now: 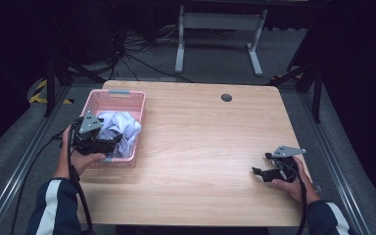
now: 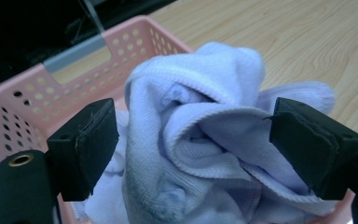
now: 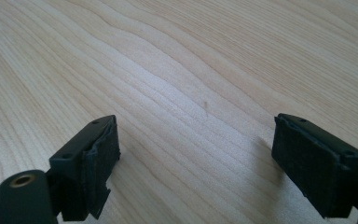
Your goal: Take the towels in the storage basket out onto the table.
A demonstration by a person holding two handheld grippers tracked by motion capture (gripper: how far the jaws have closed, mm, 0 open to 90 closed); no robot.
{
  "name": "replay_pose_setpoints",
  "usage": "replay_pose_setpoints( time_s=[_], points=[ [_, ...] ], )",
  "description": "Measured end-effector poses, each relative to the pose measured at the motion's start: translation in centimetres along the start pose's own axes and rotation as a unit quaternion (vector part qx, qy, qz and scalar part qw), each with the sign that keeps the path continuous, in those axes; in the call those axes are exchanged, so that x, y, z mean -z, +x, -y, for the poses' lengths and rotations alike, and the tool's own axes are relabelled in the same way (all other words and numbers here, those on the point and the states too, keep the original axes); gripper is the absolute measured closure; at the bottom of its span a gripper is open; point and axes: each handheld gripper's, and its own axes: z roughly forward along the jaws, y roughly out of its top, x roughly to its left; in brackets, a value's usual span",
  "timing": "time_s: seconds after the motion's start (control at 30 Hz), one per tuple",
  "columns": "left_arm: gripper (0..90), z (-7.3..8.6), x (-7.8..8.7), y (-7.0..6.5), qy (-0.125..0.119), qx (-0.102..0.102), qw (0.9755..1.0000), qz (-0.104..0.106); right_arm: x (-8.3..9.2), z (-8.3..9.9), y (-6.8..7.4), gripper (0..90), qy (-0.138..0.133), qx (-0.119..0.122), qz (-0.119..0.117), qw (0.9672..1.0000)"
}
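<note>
Wooden table [image 1: 200, 142] bears one pink basket [image 1: 127, 100] of white cloth [image 2: 205, 140], both claws spread: left claw [image 2: 193, 144], right claw [image 3: 196, 154].

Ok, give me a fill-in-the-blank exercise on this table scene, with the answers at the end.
1. The crumpled white cloth lies in a basket whose colour is ____.
2. The left gripper has its jaws ____ on either side of the cloth.
3. The right gripper is over bare ____ tabletop, with nothing between its jaws.
4. In the high view, the basket sits at the table's ____ edge.

Missing words: pink; open; wooden; left
</note>
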Motion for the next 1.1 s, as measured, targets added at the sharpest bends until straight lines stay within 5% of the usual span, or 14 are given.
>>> replay_pose_setpoints(
  time_s=[0.2, 0.5, 0.73, 0.83, 0.93, 0.97, 1.1],
  points=[
    [15.1, 0.6, -2.5, 1.5, 0.044, 0.031, 0.9985, 0.012, 0.0, 0.0, 0.0, 15.3, 0.0, 0.0, -0.001, 1.0],
    [15.6, 0.4, -3.7, 1.3, 0.098, 0.007, 0.9949, 0.026, 0.0, 0.0, 0.0, 15.3, 0.0, 0.0, -0.001, 1.0],
    [17.9, -0.2, -5.3, 0.8, 0.185, -0.018, 0.9824, 0.016, 0.0, 0.0, 0.0, 15.3, 0.0, 0.0, -0.001, 1.0],
    [22.6, -0.3, -5.3, 0.8, 0.192, -0.014, 0.9813, 0.014, 0.0, 0.0, 0.0, 15.3, 0.0, 0.0, -0.001, 1.0],
    [42.7, -0.2, -5.3, 0.8, 0.191, -0.012, 0.9811, 0.025, 0.0, 0.0, 0.0, 15.3, 0.0, 0.001, -0.002, 1.0],
    [47.2, -0.2, -5.4, 0.7, 0.205, -0.017, 0.9782, 0.025, 0.0, 0.0, 0.0, 15.3, 0.0, 0.002, -0.002, 1.0],
    [58.1, -0.3, -5.6, 0.7, 0.209, -0.023, 0.9775, 0.022, 0.0, 0.0, 0.1, 15.3, 0.0, 0.003, -0.003, 1.0]
  ],
)
